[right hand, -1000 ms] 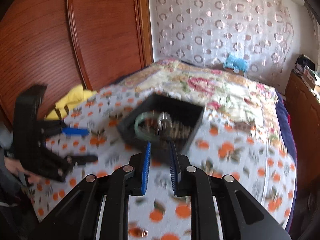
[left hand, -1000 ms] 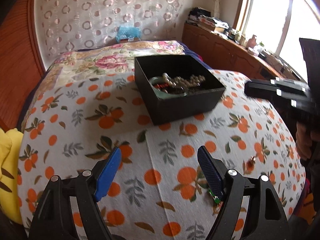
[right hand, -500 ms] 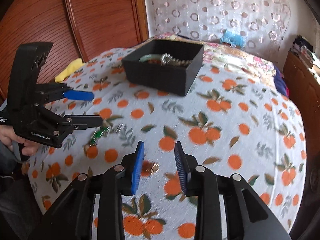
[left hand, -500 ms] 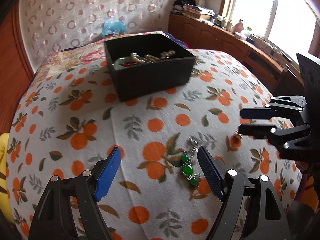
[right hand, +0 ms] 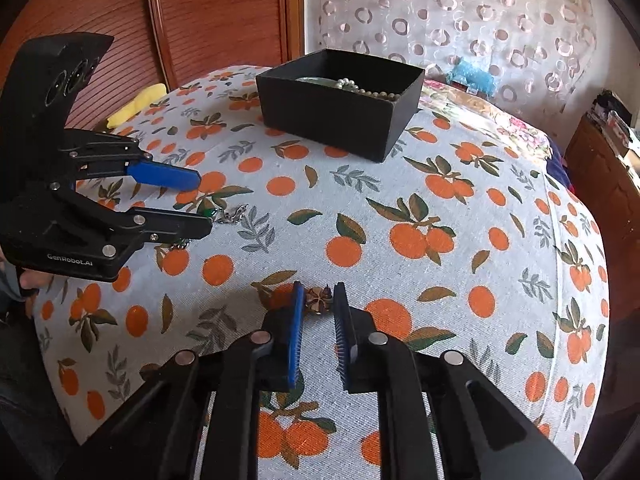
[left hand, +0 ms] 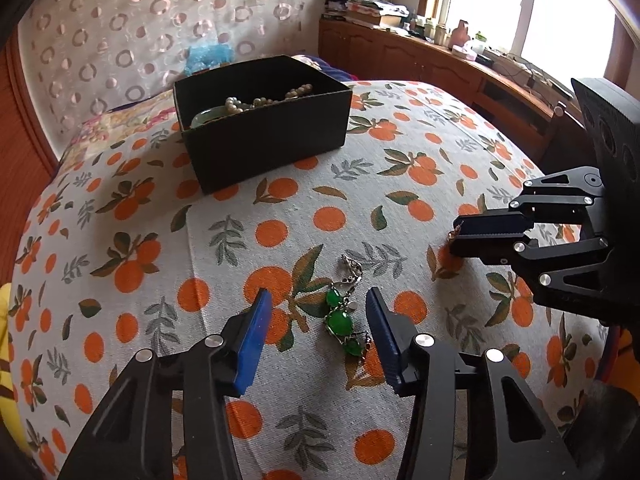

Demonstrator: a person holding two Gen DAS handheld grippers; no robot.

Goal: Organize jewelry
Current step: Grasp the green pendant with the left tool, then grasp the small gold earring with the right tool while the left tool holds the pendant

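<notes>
Hiding box (left hand: 264, 136) contents: pearls (left hand: 264, 100) only glimpsed.

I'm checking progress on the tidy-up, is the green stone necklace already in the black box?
No, the green stone necklace lies on the orange-print cloth between the open left gripper's fingers, apart from the black box.

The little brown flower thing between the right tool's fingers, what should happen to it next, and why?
Probably close the right tool on the flower-shaped piece. It lies on the orange-print cloth right between the open fingers, not yet pinched. The black box already holds pearls, so it likely goes there after.
</notes>
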